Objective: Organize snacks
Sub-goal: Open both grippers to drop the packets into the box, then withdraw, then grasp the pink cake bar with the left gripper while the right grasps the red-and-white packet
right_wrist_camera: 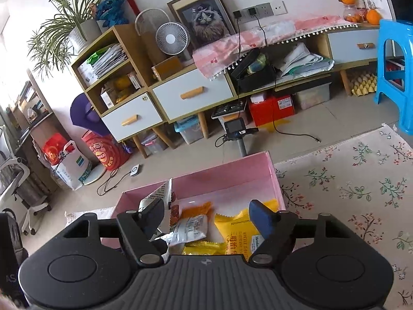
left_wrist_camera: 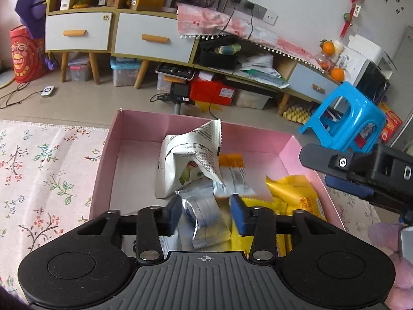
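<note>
A pink box (left_wrist_camera: pixel 134 129) sits on a floral rug and holds several snacks. In the left wrist view I see a crumpled white bag (left_wrist_camera: pixel 191 160), an orange-topped packet (left_wrist_camera: pixel 233 173), yellow packets (left_wrist_camera: pixel 294 193) and a silver packet (left_wrist_camera: pixel 204 217). My left gripper (left_wrist_camera: pixel 207 213) is open over the box, and the silver packet lies between and below its fingers. My right gripper (right_wrist_camera: pixel 206 215) is open above the box (right_wrist_camera: pixel 232 173), over a white packet (right_wrist_camera: pixel 192 228) and a yellow waffle packet (right_wrist_camera: pixel 237 230). The right gripper also shows in the left wrist view (left_wrist_camera: pixel 361 170).
A low cabinet with drawers (left_wrist_camera: pixel 152 38) runs along the wall, with storage bins and red boxes under it. A blue stool (left_wrist_camera: pixel 343 118) stands right of the box. A camera on a stand (right_wrist_camera: pixel 236 131) and cables lie on the floor behind the box.
</note>
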`<state>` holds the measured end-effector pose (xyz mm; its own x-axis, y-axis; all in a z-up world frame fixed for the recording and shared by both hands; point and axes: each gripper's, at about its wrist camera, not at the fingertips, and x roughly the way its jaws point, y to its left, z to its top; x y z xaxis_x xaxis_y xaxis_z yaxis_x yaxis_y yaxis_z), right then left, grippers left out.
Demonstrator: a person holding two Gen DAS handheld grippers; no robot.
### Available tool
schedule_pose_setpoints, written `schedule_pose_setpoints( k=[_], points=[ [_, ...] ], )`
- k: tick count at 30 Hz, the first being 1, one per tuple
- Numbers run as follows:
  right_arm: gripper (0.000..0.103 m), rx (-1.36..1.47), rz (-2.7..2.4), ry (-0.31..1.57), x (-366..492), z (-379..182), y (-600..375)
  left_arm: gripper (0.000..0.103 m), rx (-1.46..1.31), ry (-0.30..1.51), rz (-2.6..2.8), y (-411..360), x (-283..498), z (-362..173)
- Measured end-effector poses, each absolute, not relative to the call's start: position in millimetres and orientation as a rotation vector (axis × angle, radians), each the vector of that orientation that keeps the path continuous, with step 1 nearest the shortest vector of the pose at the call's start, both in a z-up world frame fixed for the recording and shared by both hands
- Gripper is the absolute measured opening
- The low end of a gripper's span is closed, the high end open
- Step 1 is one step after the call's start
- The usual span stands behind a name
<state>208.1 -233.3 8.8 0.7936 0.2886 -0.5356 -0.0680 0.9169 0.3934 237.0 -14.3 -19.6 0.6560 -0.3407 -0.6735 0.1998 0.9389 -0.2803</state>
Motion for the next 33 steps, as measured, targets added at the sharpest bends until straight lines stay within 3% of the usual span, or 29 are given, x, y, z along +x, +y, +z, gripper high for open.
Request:
schedule_pose_setpoints(
  k=[10, 22, 33],
  points=[
    [0.079, 0.336, 0.186, 0.614, 185.7, 28.0, -231.8, 0.065, -0.179, 0.792, -0.303, -1.4, 205.5, -3.7],
    [0.088, 0.207, 0.194, 0.642, 144.6, 47.5, -216.5, 0.085, -0.128, 0.785, -0.297, 15.6, 154.8, 22.9],
    [0.092, 0.092, 0.226, 0.664, 105.9, 56.1, -203.5, 0.093, -0.074, 0.81, -0.312, 18.2, 113.1, 30.2]
  ],
)
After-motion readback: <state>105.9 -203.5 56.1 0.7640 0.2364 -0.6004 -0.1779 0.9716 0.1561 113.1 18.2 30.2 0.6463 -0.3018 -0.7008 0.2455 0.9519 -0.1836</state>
